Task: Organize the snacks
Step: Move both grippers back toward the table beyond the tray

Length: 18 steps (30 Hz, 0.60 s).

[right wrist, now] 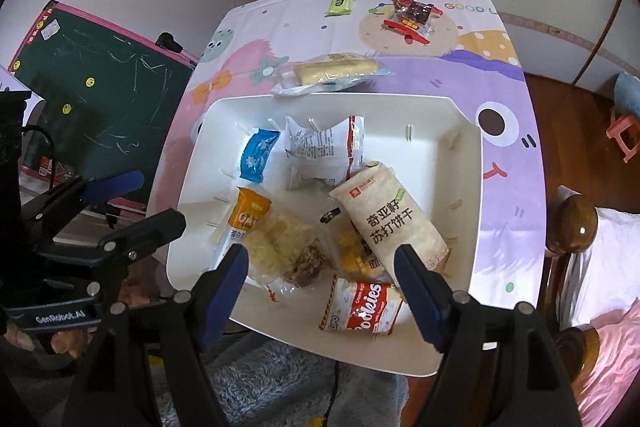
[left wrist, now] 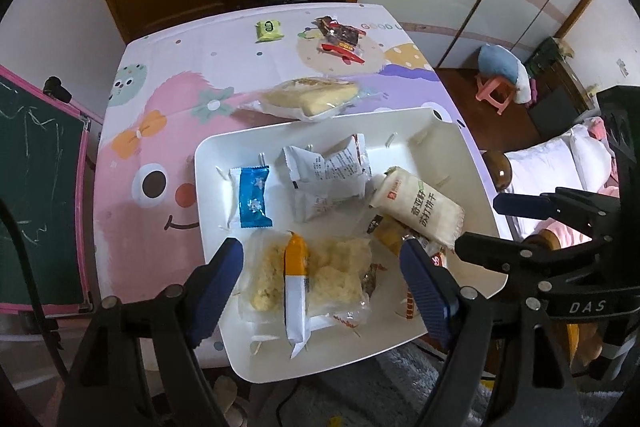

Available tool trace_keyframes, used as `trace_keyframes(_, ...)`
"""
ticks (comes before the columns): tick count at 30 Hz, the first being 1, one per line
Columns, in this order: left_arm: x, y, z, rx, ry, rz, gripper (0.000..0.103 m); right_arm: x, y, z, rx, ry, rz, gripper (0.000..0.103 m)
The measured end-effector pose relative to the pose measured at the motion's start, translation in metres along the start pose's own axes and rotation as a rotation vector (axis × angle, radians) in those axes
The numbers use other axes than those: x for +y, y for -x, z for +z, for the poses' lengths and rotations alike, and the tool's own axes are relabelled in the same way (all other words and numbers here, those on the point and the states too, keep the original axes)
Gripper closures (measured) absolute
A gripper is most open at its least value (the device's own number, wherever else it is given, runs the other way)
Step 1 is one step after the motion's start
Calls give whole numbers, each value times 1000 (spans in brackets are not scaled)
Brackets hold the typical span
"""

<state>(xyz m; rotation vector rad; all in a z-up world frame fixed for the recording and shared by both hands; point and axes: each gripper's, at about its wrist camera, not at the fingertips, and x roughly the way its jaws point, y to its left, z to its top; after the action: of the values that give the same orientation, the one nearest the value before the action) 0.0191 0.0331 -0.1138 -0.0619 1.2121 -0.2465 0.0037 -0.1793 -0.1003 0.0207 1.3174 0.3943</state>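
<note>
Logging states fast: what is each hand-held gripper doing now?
Left hand-held gripper: open, holding nothing, above the bin.
Right hand-held gripper: open, holding nothing.

One white tray (right wrist: 472, 163) holds seven snack packets (right wrist: 394, 219). Three more lots lie on the bench (right wrist: 516, 87): one cake packet (right wrist: 336, 69), one green packet (right wrist: 341, 4), one candy heap (right wrist: 412, 17).

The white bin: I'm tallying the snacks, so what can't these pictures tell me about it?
- Yellow packet: mostly buried under the soda cracker pack in both views; its label is unreadable.
- Cookies pack: in the left wrist view, hidden behind the left gripper finger.
- White wrapper: its print is too small to read.
- White bin: the near rim is covered by the right gripper.
</note>
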Motion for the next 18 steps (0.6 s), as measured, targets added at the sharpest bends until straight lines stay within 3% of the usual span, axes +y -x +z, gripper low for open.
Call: trace_keyframes(18, 15, -26, 35, 18, 62, -13, 23, -11, -8, 24, 23, 9, 0, 27)
